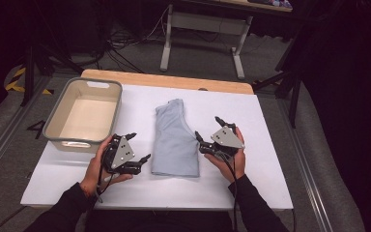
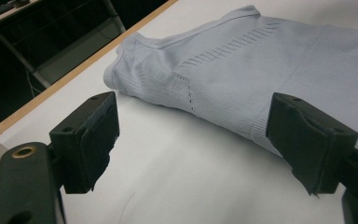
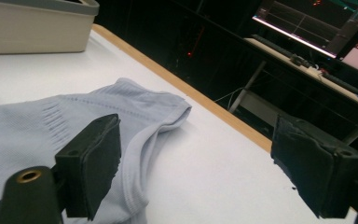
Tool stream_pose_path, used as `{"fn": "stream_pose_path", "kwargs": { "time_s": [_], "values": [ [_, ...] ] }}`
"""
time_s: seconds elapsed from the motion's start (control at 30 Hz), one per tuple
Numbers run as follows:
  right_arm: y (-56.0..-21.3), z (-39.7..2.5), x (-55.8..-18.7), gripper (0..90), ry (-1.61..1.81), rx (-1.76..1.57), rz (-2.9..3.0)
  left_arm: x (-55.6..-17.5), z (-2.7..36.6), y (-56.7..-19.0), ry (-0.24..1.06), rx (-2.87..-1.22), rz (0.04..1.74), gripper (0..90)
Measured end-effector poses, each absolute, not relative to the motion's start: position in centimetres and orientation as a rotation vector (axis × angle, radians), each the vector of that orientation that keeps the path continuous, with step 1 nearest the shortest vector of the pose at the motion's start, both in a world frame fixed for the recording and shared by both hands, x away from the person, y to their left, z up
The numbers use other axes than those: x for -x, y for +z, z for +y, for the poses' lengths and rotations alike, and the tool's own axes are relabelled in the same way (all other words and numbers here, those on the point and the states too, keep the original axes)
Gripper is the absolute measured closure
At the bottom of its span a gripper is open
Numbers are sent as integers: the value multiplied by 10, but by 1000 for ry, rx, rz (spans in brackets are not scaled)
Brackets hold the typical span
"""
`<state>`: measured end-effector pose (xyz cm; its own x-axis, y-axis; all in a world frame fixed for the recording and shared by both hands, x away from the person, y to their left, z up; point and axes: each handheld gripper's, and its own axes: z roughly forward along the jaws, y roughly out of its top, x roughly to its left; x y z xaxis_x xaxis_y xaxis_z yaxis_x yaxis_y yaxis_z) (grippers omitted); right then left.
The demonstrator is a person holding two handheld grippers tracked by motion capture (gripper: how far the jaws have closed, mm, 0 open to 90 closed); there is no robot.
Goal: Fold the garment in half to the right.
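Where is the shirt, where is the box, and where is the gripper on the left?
Folded light blue shirt (image 1: 175, 140): high view, middle of its folded body.
Beige plastic bin (image 1: 84, 143): high view, near wall by the handle.
Left gripper (image 1: 138, 147): high view, midway between its open fingertips.

A dark mark shaped like the numeral "4" (image 1: 35, 128) stands on the grey floor at the left, just beside the table's left edge near the bin. At the far left, yellow-and-black hazard striping (image 1: 15, 79) marks the floor. The monitors (image 3: 317, 23) at the far right glow with figures too small to read.
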<state>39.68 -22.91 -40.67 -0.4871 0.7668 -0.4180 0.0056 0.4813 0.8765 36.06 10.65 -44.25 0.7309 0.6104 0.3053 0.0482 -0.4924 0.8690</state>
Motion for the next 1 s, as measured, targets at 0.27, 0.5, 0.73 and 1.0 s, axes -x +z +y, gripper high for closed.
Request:
{"fn": "stream_pose_path", "kwargs": {
  "time_s": [0.27, 0.5, 0.73, 1.0],
  "values": [
    [-411, -238, -386, 151, 1101, -637, 1885, -357, 110, -444, 743, -1997, 487, 145],
    [-418, -245, -380, 139, 1091, -634, 1908, -352, 118, -447, 724, -1998, 495, 121],
    [-425, -254, -368, 138, 1100, -617, 1914, -348, 127, -449, 726, -1993, 506, 110],
    [-430, -264, -355, 137, 1052, -623, 1858, -339, 137, -452, 738, -1974, 548, 106]
  ]
}}
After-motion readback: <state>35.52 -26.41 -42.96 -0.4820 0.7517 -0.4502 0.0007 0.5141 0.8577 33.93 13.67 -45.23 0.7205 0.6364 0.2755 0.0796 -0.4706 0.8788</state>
